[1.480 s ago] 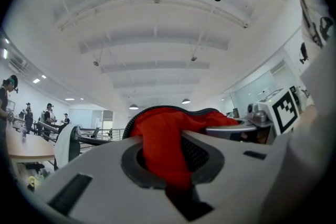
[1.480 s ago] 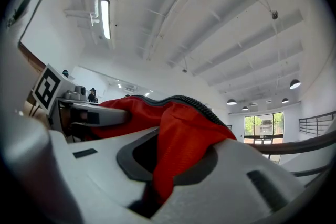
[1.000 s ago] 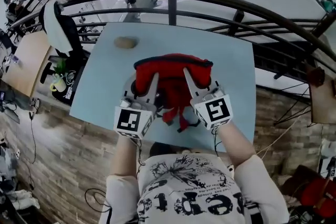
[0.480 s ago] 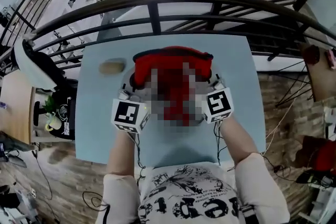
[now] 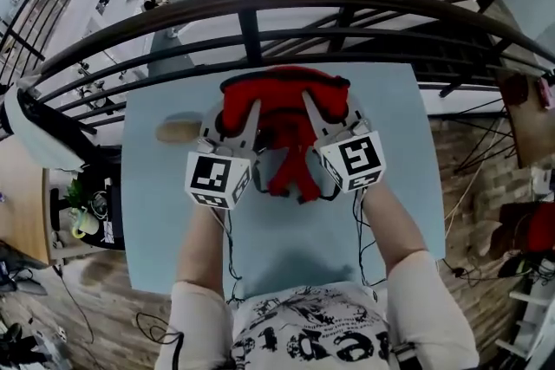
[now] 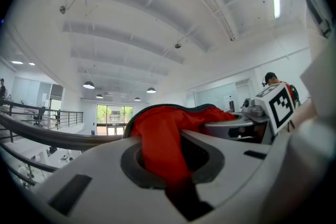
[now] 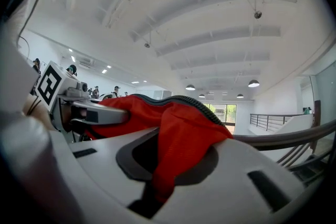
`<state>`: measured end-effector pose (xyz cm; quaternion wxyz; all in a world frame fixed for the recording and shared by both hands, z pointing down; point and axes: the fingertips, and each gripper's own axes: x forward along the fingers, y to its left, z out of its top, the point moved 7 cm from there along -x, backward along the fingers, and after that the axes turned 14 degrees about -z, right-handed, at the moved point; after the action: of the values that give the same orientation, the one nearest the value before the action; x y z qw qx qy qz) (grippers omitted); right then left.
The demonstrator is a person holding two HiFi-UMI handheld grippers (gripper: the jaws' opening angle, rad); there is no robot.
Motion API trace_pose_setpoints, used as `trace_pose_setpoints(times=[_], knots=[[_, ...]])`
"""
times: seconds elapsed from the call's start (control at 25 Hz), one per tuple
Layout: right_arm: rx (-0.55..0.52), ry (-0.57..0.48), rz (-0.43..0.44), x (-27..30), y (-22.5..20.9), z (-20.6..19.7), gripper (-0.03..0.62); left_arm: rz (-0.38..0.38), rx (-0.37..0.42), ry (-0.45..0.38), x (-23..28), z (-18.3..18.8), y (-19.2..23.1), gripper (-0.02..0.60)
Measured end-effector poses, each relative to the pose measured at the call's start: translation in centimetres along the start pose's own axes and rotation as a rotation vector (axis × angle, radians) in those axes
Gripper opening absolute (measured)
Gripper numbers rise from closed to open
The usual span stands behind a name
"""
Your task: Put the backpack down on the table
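A red backpack (image 5: 282, 104) with a dark zipped rim hangs over the far half of the pale blue table (image 5: 173, 212), its red straps (image 5: 293, 173) dangling toward me. My left gripper (image 5: 252, 110) is shut on the bag's left top edge; red cloth (image 6: 163, 139) fills its jaws in the left gripper view. My right gripper (image 5: 309, 101) is shut on the right top edge, and red fabric (image 7: 176, 144) is pinched between its jaws in the right gripper view. Whether the bag's bottom rests on the table I cannot tell.
A tan oval object (image 5: 178, 131) lies on the table to the left of the bag. A dark curved railing (image 5: 260, 0) runs just beyond the table's far edge, with a drop to a lower floor behind it. Brick-patterned floor (image 5: 486, 186) surrounds the table.
Both grippers have carried the backpack further out over the table toward the railing and a little lower. Their hold on the bag's top edge is unchanged.
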<state>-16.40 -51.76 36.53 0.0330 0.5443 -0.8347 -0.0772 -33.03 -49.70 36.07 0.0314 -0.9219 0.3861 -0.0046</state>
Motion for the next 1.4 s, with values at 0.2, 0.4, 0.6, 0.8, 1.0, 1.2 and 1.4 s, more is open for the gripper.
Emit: trace_pose_setpoints(times=[0.2, 0.4, 0.6, 0.8, 1.0, 1.2, 1.4], knots=[[0.005, 0.034, -0.006, 0.0, 0.9, -2.9, 0.035, -0.013, -0.022, 0.019, -0.2, -3.0, 0.3, 0.044], [0.04, 0.059, -0.018, -1.5, 1.4, -4.8, 0.038, -0.037, -0.017, 0.032, -0.9, -4.6, -1.0, 0.044], [0.055, 0.103, -0.011, -3.9, 2.2, -6.3, 0.048, -0.045, -0.04, 0.056, -2.4, -6.2, -3.0, 0.044], [0.084, 0.162, 0.006, -7.2, 3.3, -8.4, 0.056, -0.032, -0.076, 0.091, -4.6, -8.5, -6.0, 0.046], [0.143, 0.236, 0.028, -11.1, 3.7, -10.3, 0.078, -0.021, -0.112, 0.125, -6.5, -10.5, -9.7, 0.046], [0.176, 0.309, 0.066, -15.8, 3.5, -13.6, 0.093, -0.013, -0.148, 0.178, -8.1, -13.4, -14.6, 0.048], [0.168, 0.381, 0.094, -18.2, 4.8, -16.1, 0.095, 0.016, -0.21, 0.22, -9.9, -16.0, -16.8, 0.049]])
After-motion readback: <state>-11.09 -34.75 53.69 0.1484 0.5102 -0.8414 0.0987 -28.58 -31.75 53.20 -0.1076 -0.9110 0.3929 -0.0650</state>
